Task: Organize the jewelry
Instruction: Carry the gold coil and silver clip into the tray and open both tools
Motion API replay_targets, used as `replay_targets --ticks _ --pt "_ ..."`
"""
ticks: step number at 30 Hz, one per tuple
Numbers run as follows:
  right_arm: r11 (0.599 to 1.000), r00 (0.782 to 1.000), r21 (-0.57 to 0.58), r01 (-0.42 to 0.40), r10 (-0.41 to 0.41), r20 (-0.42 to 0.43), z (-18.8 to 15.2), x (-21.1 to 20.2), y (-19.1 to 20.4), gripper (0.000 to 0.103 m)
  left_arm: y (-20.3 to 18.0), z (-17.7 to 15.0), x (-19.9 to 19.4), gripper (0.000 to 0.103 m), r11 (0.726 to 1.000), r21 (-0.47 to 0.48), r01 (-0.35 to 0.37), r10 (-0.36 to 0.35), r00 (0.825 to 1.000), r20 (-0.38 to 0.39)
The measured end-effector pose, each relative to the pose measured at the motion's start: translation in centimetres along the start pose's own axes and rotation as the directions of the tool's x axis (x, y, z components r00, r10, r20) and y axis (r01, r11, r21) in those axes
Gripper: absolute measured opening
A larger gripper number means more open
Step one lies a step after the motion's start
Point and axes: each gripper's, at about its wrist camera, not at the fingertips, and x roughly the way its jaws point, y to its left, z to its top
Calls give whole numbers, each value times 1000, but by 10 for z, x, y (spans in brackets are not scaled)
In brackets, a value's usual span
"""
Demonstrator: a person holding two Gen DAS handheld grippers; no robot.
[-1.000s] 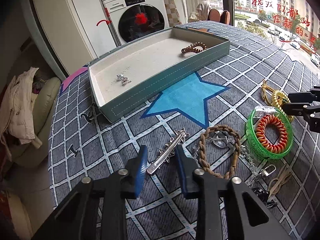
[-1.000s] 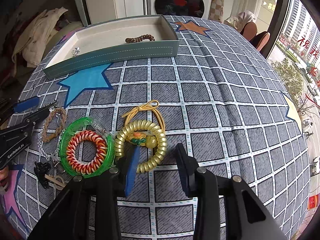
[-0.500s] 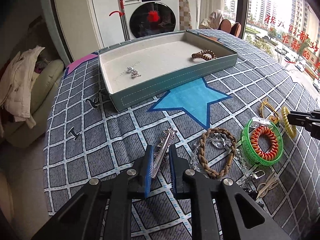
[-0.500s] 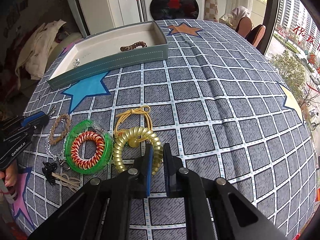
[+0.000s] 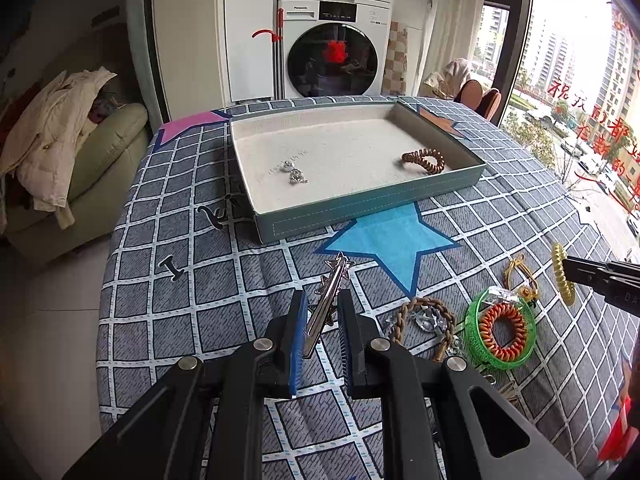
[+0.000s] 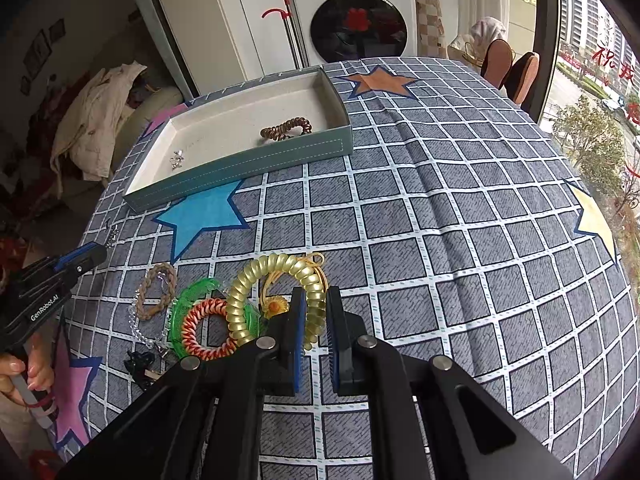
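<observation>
My left gripper [image 5: 322,312] is shut on a silver star hair clip [image 5: 330,294] and holds it above the checked cloth. My right gripper [image 6: 316,312] is shut on a gold spiral hair tie [image 6: 276,280], lifted off the cloth; it also shows in the left wrist view [image 5: 560,272]. The teal jewelry tray [image 5: 360,206] lies farther back, with a brown spiral hair tie [image 5: 424,159] and silver earrings [image 5: 294,172] in it. In the right wrist view the tray [image 6: 256,162] is at upper left.
On the cloth lie a green bangle [image 5: 500,328] around an orange spiral tie [image 5: 502,330], a braided brown bracelet [image 5: 424,322], a yellow cord tie [image 5: 520,274] and small clips. A washing machine [image 5: 336,48] stands behind the table, a sofa [image 5: 80,168] to the left.
Both grippers have risen with their catches: the left lifted the star clip off the cloth, the right lifted the gold spiral tie upright. Both views moved back and up.
</observation>
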Motion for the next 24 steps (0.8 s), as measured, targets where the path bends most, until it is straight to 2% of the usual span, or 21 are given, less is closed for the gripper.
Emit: replay_targets --ticks 9,15,24 --pt "999 999 -5 -49 49 22 38 4 4 11 2 34 1 35 998 -52 -31 34 998 44" --pt "997 996 -27 -74 75 43 75 14 11 11 1 62 10 35 996 -71 -57 61 996 62" --pt "995 994 -45 -93 95 54 131 47 23 11 -1 110 47 35 992 -96 -87 93 994 58"
